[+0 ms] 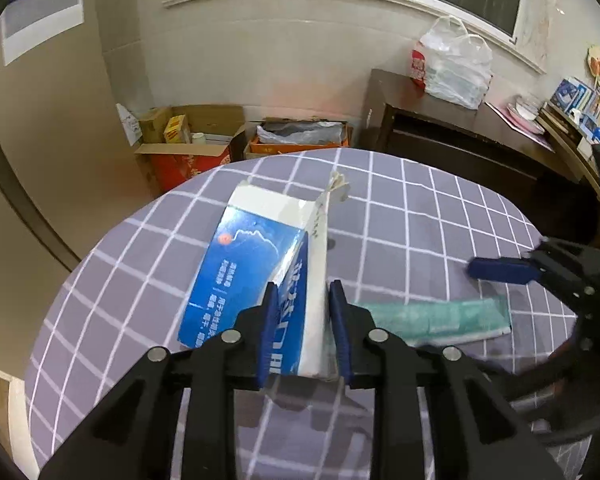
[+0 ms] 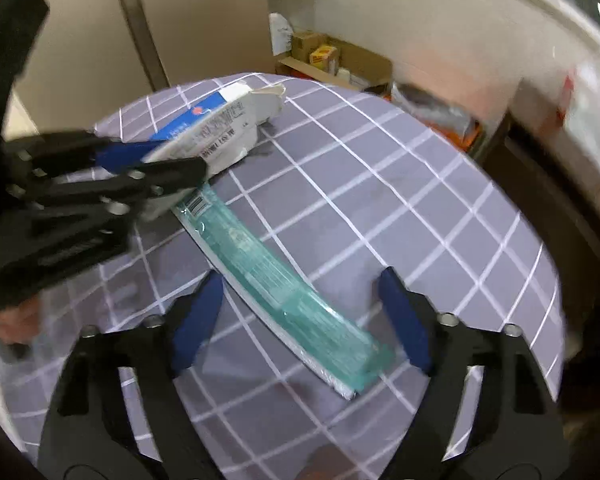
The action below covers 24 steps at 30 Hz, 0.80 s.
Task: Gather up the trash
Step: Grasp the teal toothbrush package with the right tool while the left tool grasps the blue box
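Left gripper (image 1: 303, 300) clenches the blue-and-white carton (image 1: 256, 264) between its pads; right gripper (image 2: 302, 312) stands released, straddling the teal packet (image 2: 284, 280) on the table (image 2: 420, 200). Centre it, lower, then squeeze.

Both wrist views look steeply down, close over one checked table (image 1: 400, 208).

There's the blue and white carton (image 1: 256, 276), crumpled and torn open at its far end, tipped up on the checked cloth with its near edge pinched between two blue pads. Just beside it lies the long teal plastic wrapper (image 2: 284, 292), flat on the cloth, barcode end tucked toward the carton.
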Available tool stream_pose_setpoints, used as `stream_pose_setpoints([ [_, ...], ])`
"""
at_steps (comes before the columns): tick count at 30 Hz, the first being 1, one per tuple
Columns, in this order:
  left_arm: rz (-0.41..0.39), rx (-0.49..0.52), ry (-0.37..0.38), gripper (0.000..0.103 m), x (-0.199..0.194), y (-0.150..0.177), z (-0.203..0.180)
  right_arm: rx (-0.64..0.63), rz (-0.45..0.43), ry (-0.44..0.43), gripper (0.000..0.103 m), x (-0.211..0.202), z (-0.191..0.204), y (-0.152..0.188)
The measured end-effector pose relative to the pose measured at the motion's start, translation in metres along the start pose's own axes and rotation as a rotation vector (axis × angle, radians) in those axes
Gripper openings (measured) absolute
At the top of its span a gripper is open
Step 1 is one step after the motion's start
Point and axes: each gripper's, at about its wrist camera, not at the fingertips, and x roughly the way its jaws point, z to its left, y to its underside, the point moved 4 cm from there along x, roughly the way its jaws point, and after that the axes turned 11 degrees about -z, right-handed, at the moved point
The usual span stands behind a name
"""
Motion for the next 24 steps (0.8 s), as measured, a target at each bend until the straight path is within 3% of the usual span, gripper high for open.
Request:
stream_pose_setpoints([
  [2, -0.014, -0.015, -0.008, 0.024, -0.013, 0.004, 0.007, -0.018, -0.017, -0.03, 0.047, -0.003, 0.008, 0.001],
  [6, -0.041, -0.032, -0.022, 0.024, -0.038, 0.01, 0.01, -0.051, -0.004, -0.022, 0.028, -0.014, 0.018, 0.014],
  [16, -0.059, -0.075, 0.002, 0.024, -0.077, 0.035, 0.0, 0.003, 0.011, -0.022, 0.024, -0.048, 0.02, 0.048],
  [21, -0.063, -0.08, 0.024, 0.024, -0.09, 0.043, -0.01, 0.049, -0.01, -0.033, 0.012, -0.06, 0.023, 0.053],
  [24, -0.069, -0.08, 0.034, 0.024, -0.096, 0.047, -0.014, 0.073, -0.014, -0.042, 0.012, -0.067, 0.022, 0.056],
])
